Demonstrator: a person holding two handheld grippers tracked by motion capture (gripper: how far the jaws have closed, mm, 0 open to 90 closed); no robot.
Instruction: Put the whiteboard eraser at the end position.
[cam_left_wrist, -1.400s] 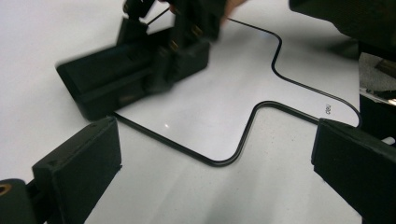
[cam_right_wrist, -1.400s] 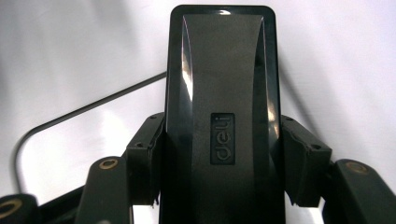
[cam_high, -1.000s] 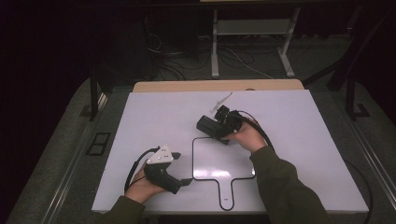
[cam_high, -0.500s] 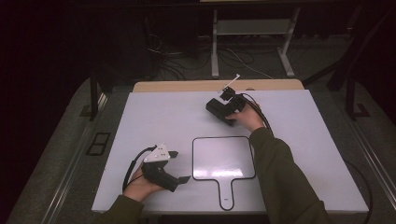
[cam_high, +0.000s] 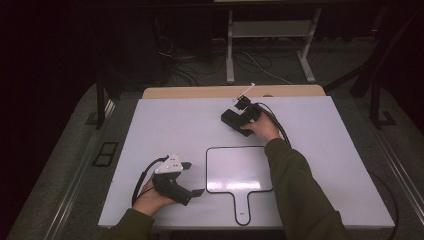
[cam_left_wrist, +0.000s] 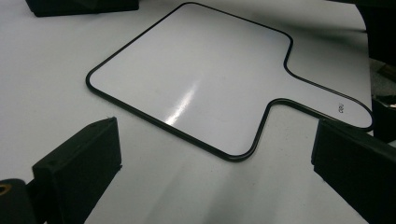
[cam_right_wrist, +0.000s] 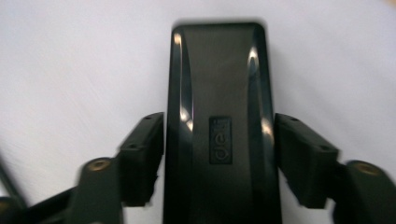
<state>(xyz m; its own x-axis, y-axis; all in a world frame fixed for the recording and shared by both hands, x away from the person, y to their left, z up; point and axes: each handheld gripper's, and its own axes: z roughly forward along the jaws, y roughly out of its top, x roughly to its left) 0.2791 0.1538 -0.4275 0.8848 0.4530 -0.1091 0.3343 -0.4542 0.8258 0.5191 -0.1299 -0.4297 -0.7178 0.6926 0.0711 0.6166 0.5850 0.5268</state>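
Step in hand looks like setting down the black eraser block (cam_high: 231, 119) at the far side of the white bench (cam_high: 165, 125), roughly 12 o'clock from the small handled whiteboard (cam_high: 239, 169), well apart from it. The right hand-held gripper (cam_high: 239, 118) sits low over the block. In the right gripper view the block (cam_right_wrist: 219, 70) lies flat on the bench, lengthwise between the jaws, with the right hand-held gripper (cam_right_wrist: 219, 140) narrow around it. The jaws have just been opening with the block between them, and the pads stand right at its long sides; grip reads as let go, though a last light touch can't be ruled out through the blur. The left hand-held gripper (cam_high: 192, 178) rests on the bench at about 8 o'clock of the whiteboard, jaws wide, nothing between them. Its own view looks across the whiteboard (cam_left_wrist: 196, 79), which is clean and glossy, with the handle toward 3 o'clock of that view. Judgement: release phase, nearly done. The next move calls for opening the right jaws a bit more so both pads clear the block's sides, then lifting straight off without dragging or tipping it. The left one needs nothing yet. Risk: a pad snags an edge and skews the block.
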